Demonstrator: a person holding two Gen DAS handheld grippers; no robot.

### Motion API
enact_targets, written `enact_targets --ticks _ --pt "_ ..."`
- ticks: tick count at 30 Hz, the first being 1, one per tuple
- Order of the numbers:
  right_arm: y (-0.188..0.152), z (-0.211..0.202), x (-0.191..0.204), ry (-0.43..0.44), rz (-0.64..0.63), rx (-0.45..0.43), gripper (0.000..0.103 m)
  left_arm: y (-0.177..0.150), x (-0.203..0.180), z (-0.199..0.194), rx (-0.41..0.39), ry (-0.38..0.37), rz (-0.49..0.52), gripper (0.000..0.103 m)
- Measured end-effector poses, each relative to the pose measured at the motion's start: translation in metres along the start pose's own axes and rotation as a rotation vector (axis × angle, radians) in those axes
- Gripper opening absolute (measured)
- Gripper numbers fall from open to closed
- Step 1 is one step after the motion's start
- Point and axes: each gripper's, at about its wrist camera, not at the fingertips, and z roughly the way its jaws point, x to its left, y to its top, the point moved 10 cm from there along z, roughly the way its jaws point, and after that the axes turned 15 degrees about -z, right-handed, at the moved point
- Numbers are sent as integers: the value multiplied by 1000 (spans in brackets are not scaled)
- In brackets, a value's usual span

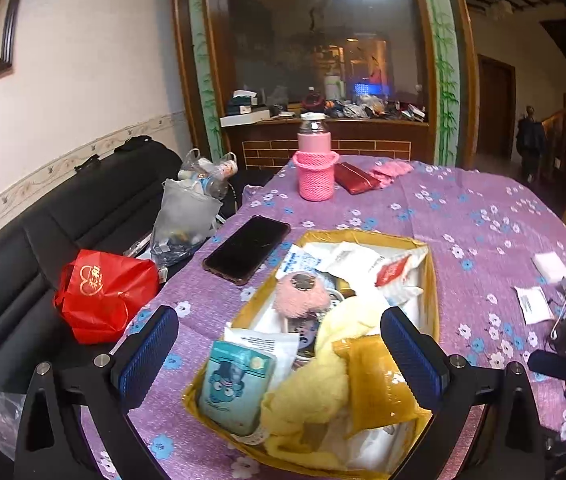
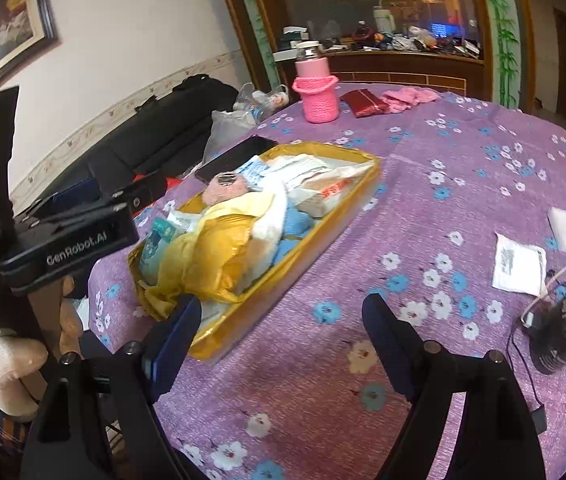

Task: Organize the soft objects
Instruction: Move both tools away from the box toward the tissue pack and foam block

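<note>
A gold cardboard box (image 1: 431, 292) sits on the purple flowered tablecloth (image 1: 463, 216), full of soft things: a yellow fluffy cloth (image 1: 315, 392), a pink fuzzy pouch (image 1: 301, 294), a teal cartoon packet (image 1: 235, 384), white packets. My left gripper (image 1: 279, 356) is open and empty, its blue pads straddling the box's near end from above. In the right wrist view the box (image 2: 315, 236) holds a blue knitted piece (image 2: 295, 224) too. My right gripper (image 2: 279, 340) is open and empty over bare cloth, right of the box. The left gripper's body (image 2: 63, 240) shows at left.
A black phone (image 1: 247, 248) lies left of the box. A pink knitted bottle holder (image 1: 315, 172), red wallet (image 1: 355, 178) and pink cloth (image 1: 393, 170) stand at the far side. A small motor (image 2: 563, 328) and white packets (image 2: 519, 264) lie right. A red bag (image 1: 103, 292) sits on the sofa.
</note>
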Motion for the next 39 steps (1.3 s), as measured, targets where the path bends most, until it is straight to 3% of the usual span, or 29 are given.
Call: enact_targets --ticks 10,16,19,22,26,34,39 --pt "-6 -32 -41 -27 74 -61 82 -6 -29 -3 21 -31 58 103" --pt "-25 -109 -152 -183 279 -144 82 -23 -86 -7 156 -297 78 102" --pt "-64 -140 -221 -329 396 -105 82 -38 -117 -7 213 -375 113 102" --pt "-99 -154 -267 -406 478 -45 82 -53 -144 -5 278 -437 133 102" --pt "-117 -147 -305 -418 515 -10 82 -68 -173 -6 362 -503 135 102" --pt "-125 -93 -382 -453 679 119 82 -79 -200 9 471 -526 129 102" --pt "-119 -49 -392 -403 729 164 82 -83 -228 20 497 -552 180 102"
